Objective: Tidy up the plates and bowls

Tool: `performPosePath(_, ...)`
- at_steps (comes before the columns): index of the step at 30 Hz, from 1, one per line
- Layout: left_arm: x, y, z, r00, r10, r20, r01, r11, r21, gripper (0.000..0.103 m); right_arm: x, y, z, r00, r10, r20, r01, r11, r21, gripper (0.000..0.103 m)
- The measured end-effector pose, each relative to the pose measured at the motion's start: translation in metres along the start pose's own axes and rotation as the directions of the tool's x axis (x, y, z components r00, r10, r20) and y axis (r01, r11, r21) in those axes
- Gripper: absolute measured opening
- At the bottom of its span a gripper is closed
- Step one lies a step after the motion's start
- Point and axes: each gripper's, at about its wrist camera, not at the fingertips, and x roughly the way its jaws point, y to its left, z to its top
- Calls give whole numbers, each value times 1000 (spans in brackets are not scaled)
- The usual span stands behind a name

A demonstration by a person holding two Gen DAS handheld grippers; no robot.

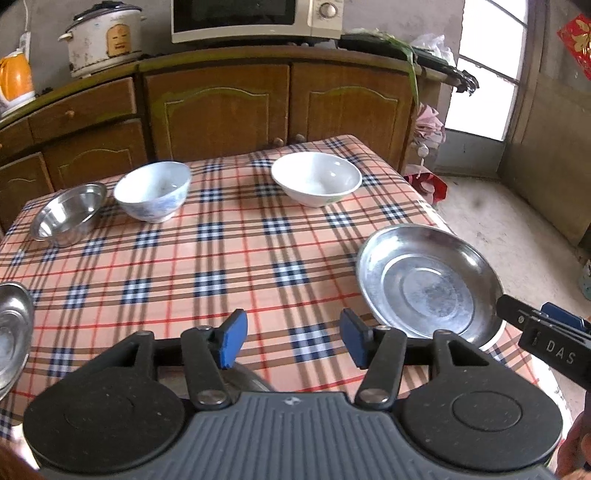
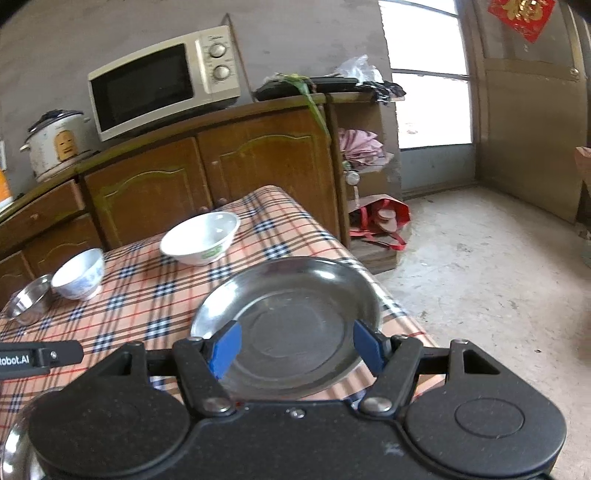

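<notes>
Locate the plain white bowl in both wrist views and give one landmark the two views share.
Left wrist view: the white bowl stands upper centre, at the far side of the checked table.
Right wrist view: the white bowl stands left of centre, beyond the steel plate.
Shared landmark: the microwave on the wooden cabinet behind.

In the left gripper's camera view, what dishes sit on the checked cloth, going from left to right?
Small steel bowl → blue-patterned bowl → plain white bowl → steel plate, at the table's right edge.
</notes>
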Motion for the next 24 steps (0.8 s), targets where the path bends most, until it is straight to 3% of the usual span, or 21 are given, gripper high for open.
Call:
performPosePath(14,53,-30,14,998,22,-56,-20,999,31,60,53,-47,8,994,-107,-17,108,990,86,80)
performPosePath(24,98,-34,19,991,26,-129,-24,1000,19,61,84,-50,9,995,-58,-78,63,996,57,80)
